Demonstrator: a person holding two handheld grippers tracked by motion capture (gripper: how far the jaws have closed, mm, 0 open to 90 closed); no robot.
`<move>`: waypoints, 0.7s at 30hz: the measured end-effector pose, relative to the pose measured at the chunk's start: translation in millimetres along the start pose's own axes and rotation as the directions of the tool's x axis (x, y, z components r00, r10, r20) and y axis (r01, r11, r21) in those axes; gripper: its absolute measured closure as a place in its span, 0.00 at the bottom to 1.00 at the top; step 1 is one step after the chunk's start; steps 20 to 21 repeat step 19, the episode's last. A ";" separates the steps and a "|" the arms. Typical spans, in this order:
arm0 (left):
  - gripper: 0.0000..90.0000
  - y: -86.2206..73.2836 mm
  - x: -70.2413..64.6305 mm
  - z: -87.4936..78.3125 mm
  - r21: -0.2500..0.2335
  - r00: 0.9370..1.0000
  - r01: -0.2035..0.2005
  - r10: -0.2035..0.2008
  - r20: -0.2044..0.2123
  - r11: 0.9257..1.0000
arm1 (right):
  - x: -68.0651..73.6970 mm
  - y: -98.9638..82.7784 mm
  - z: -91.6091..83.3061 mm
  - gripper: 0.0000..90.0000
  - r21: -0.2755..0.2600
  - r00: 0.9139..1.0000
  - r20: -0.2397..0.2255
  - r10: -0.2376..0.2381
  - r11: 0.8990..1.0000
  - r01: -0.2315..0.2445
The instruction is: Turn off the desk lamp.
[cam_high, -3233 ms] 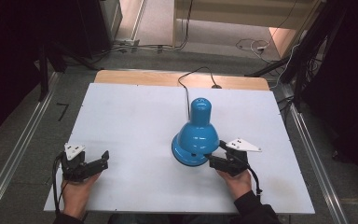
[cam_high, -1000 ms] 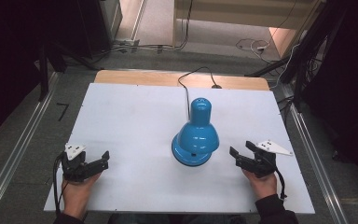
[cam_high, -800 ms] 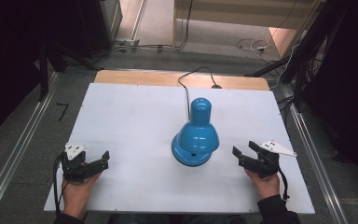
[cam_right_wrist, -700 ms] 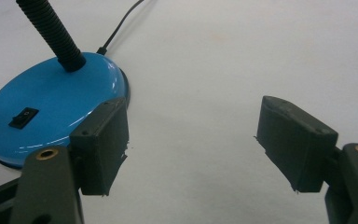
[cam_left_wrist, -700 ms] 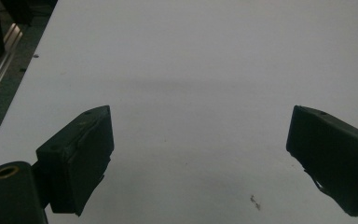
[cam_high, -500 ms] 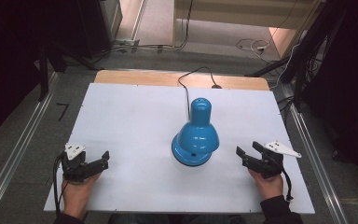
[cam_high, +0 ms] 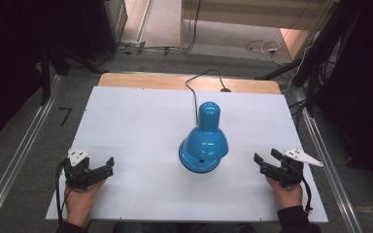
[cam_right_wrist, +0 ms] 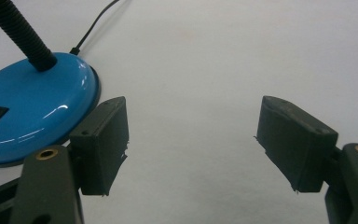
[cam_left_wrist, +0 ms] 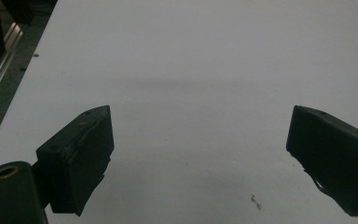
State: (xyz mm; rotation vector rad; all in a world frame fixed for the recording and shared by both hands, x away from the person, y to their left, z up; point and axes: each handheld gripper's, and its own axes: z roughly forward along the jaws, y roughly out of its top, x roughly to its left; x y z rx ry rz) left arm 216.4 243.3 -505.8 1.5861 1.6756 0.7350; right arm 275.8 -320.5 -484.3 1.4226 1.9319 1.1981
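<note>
While both claws gape empty, left claw (cam_high: 98,171) and right claw (cam_high: 267,165) flank the blue lamp (cam_high: 204,141).

The left gripper (cam_high: 99,171) sits near the tabletop's near-left corner, jaws spread wide and empty. The right gripper (cam_high: 268,162), near the right edge, likewise gapes.

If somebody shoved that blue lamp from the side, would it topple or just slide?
The blue lamp would probably slide rather than topple: its round base is wide and low. The glossy finish may slip under a push. Its ribbed black neck looks bendy, so a shove high up would likely flex it, and the cord could tug back.
</note>
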 end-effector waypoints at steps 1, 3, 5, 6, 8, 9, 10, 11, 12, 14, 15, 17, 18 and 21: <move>0.09 0.0 0.0 0.0 0.000 1.000 0.000 0.000 0.000 1.000 | -1.5 -0.3 -0.5 0.26 -0.001 1.000 0.003 0.000 1.000 0.000; 0.09 0.0 0.0 -0.2 0.000 1.000 0.000 0.000 0.000 1.000 | -5.0 -1.2 -2.4 0.26 0.001 1.000 0.014 0.007 1.000 -0.007; 0.09 0.0 -0.1 -0.1 0.001 1.000 0.000 0.000 0.000 1.000 | -8.8 -2.3 -3.7 0.25 0.003 1.000 0.022 0.009 1.000 -0.009; 0.09 0.1 -0.1 -0.2 0.000 1.000 0.000 0.000 0.000 1.000 | -10.8 -3.0 -4.2 0.25 0.008 1.000 0.029 0.009 1.000 -0.009; 0.09 0.2 0.0 -0.4 -0.001 1.000 0.000 0.000 0.000 1.000 | -15.1 -4.8 -4.9 0.25 0.015 0.998 0.056 0.004 1.000 -0.005; 0.09 0.2 0.0 -0.5 -0.001 1.000 0.000 0.000 0.000 1.000 | -18.1 -5.6 -5.2 0.24 0.020 0.998 0.065 0.006 1.000 -0.007; 0.09 0.1 0.0 -0.5 -0.002 1.000 0.001 -0.001 0.000 1.000 | -21.5 -6.3 -5.4 0.24 0.024 0.997 0.070 0.011 1.000 -0.012; 0.09 0.2 0.1 -0.6 -0.001 1.000 0.000 0.000 0.000 1.000 | -24.2 -7.0 -5.7 0.23 0.028 0.996 0.083 0.017 0.999 -0.019; 0.09 0.2 0.1 -0.5 -0.001 1.000 0.000 0.000 0.000 1.000 | -26.8 -7.9 -5.8 0.21 0.035 0.995 0.100 0.018 0.999 -0.021; 0.09 0.2 -0.1 -0.4 -0.001 1.000 -0.001 0.001 0.000 1.000 | -31.8 -10.7 -2.3 0.17 0.068 0.992 0.129 -0.004 0.998 -0.005; 0.09 0.4 -0.3 -0.5 -0.001 1.000 -0.001 0.001 0.001 1.000 | -34.0 -12.5 0.7 0.17 0.097 0.987 0.155 -0.028 0.995 0.013; 0.09 0.7 -0.6 -0.8 -0.003 1.000 -0.003 0.003 0.002 1.000 | -38.2 -16.1 6.5 0.16 0.147 0.979 0.195 -0.061 0.989 0.033; 0.09 0.8 -0.6 -0.9 -0.003 1.000 -0.002 0.002 0.003 1.000 | -40.2 -17.5 9.2 0.16 0.169 0.975 0.210 -0.069 0.985 0.033; 0.09 0.8 -0.5 -0.8 -0.003 1.000 -0.003 0.003 0.002 1.000 | -42.2 -18.2 11.3 0.16 0.183 0.975 0.211 -0.072 0.983 0.033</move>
